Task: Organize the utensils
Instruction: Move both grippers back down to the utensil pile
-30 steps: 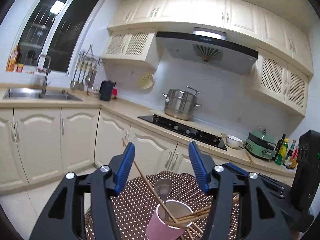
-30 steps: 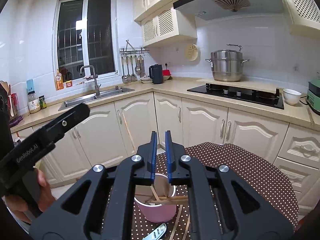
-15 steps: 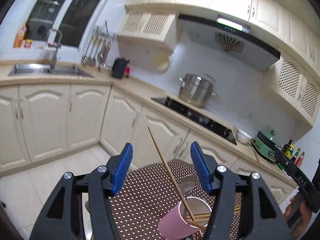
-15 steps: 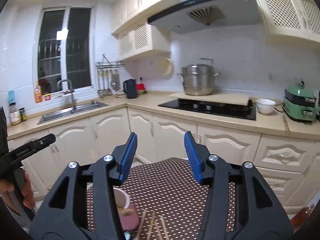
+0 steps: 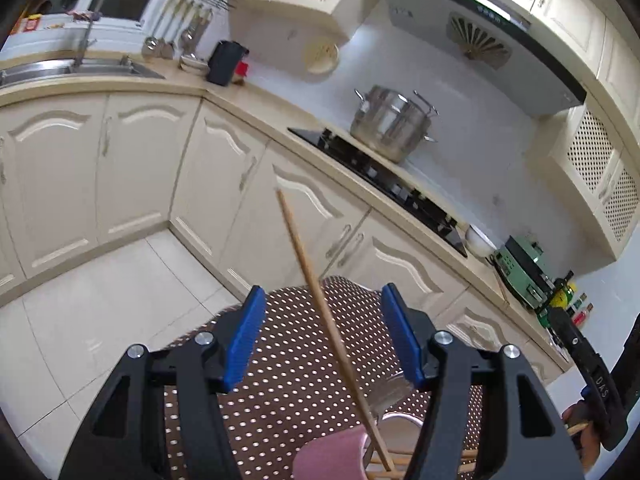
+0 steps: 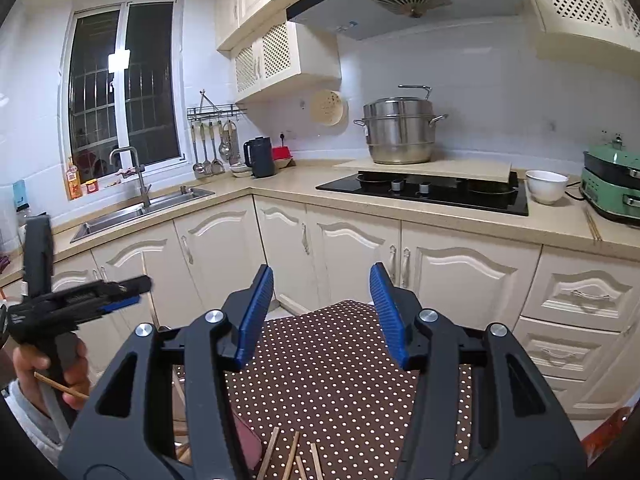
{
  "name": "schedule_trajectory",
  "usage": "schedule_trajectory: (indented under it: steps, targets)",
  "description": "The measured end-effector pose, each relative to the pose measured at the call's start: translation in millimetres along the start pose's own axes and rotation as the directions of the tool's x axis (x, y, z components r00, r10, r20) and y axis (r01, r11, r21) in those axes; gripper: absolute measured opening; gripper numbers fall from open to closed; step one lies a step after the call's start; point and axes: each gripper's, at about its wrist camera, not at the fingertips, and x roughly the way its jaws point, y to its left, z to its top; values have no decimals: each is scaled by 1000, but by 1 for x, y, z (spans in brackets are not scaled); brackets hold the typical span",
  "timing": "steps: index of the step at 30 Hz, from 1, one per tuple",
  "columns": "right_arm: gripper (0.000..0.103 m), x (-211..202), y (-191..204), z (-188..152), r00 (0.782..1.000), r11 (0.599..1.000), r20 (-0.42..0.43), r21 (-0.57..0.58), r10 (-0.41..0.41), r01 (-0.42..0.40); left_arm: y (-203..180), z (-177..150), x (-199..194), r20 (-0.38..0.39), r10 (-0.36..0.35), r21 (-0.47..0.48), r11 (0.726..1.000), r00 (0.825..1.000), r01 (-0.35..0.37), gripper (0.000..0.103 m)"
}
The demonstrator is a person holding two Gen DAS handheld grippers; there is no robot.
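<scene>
Hovering over a polka-dot counter [image 6: 340, 380] in a cream-cabinet kitchen, both sets of tongs stand released and empty, with the sorting of utensils partly done by the look of it. Left tongs [image 5: 324, 340] hang above a pink cup [image 5: 332, 456] at the bottom edge of the left wrist view; one long wooden chopstick [image 5: 320, 304] leans out of the cup and rises between the spread blue pads without touching either. A metal spoon [image 5: 390, 394] appears to stand in the cup as well, half hidden behind the right pad, and more sticks cross near the rim. Right tongs [image 6: 322, 312] are likewise spread wide, nothing between them. Below them, several loose chopsticks [image 6: 292, 456] lie on the cloth just beside the cup, seemingly the work left. In the right wrist view, a stick also shows in the person's left hand [image 6: 60, 372]; whether it is a chopstick is unclear. How many pieces remain beyond the frame cannot be told.
</scene>
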Motion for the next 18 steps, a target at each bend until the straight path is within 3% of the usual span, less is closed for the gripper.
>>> schedule_trajectory:
  steps: [3, 6, 8, 12, 16, 18]
  targets:
    - [52, -3, 2, 0, 1000, 1000, 8, -3, 17, -17, -2, -2, 11, -18, -17, 2, 1000, 1000, 17, 58]
    - [53, -7, 4, 1, 999, 1000, 20, -8, 26, -26, -6, -3, 18, -43, -36, 7, 999, 998, 36, 34]
    - [53, -11, 5, 3, 999, 1000, 29, -8, 30, -30, -9, -4, 20, -51, -44, 12, 999, 998, 44, 9]
    - [54, -18, 9, 4, 999, 999, 38, -17, 31, -30, -21, -7, 4, 16, -48, 64, 997, 999, 47, 7]
    - [54, -24, 11, 6, 999, 999, 44, -18, 29, -28, -47, -16, -27, 107, -77, 196, 979, 991, 55, 7]
    - [55, -30, 13, 7, 998, 999, 50, -17, 33, -33, -60, -20, -37, 116, -91, 256, 965, 989, 59, 7]
